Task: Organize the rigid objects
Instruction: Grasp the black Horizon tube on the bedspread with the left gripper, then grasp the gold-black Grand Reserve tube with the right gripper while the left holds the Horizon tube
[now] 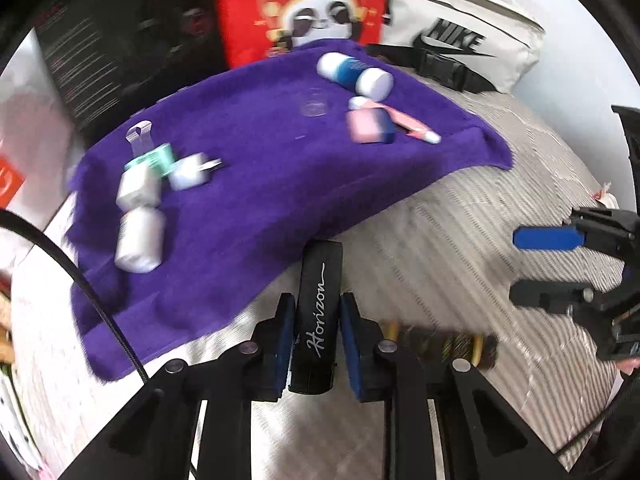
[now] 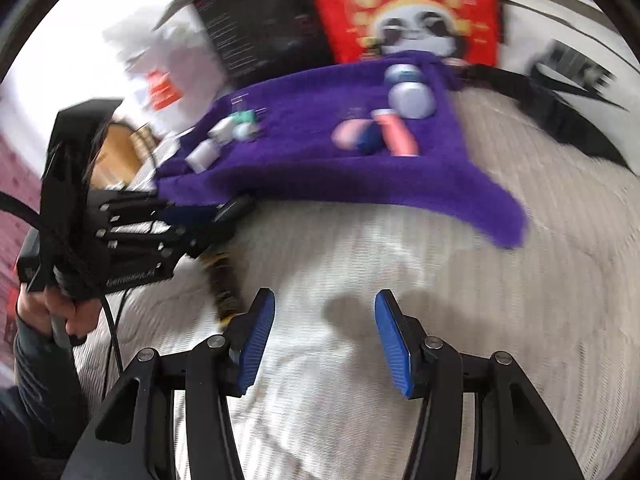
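Observation:
My left gripper (image 1: 318, 308) is shut on a black box marked "Horizon" (image 1: 318, 312), held above the grey bedspread just short of the purple towel (image 1: 260, 184). On the towel lie two white bottles (image 1: 138, 216), a mint-capped item (image 1: 154, 158), a white charger (image 1: 192, 174), a blue-and-white bottle (image 1: 354, 72), a pink-and-blue box (image 1: 370, 124) and a pink tube (image 1: 412, 124). My right gripper (image 2: 325, 320) is open and empty over the bedspread; it also shows in the left wrist view (image 1: 532, 264). A dark striped brush (image 1: 444, 344) lies on the bed beside the left gripper.
A red panda bag (image 1: 304, 4), a white Nike bag (image 1: 460, 32) with a black strap buckle (image 1: 440, 68) and a black box (image 1: 120, 40) stand behind the towel. The grey ribbed bedspread (image 2: 400, 264) spreads in front. A cable (image 1: 100, 304) hangs at left.

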`<act>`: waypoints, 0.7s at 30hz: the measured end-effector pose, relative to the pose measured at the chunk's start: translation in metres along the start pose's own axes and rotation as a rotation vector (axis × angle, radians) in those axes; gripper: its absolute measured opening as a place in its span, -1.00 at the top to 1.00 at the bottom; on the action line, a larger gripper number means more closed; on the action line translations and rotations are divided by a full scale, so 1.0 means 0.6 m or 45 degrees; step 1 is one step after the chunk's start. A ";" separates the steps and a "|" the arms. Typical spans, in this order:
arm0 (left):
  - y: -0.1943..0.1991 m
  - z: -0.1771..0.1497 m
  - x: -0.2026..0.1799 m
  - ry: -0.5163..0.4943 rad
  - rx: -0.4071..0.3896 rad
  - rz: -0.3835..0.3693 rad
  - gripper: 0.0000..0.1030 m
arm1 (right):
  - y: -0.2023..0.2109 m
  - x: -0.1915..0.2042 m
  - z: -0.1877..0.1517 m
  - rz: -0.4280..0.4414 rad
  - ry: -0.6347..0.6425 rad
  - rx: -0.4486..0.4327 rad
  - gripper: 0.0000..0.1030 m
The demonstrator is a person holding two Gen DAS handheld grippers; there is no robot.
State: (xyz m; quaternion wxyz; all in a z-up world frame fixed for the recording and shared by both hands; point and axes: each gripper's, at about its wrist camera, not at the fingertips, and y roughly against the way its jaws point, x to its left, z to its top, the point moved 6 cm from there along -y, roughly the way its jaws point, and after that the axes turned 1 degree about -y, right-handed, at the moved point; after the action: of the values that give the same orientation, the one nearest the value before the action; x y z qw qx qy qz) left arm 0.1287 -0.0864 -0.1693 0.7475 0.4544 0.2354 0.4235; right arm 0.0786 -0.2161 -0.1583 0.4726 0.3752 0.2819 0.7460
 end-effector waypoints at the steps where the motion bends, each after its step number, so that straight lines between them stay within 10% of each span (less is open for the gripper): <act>1: 0.004 -0.008 0.013 0.014 0.008 0.024 0.57 | -0.004 0.010 -0.001 0.014 0.024 0.006 -0.01; 12: 0.013 -0.053 0.091 0.161 0.017 0.081 0.57 | -0.064 0.108 -0.016 0.012 0.335 0.084 0.02; 21: 0.013 -0.051 0.091 0.180 -0.008 0.066 0.57 | -0.079 0.134 -0.021 -0.095 0.562 0.087 0.54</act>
State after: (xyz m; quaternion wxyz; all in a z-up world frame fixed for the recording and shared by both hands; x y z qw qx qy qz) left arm 0.1319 -0.0239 -0.1752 0.7193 0.4269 0.2743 0.4744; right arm 0.0696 -0.1245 -0.1784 0.4139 0.2079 0.4172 0.7819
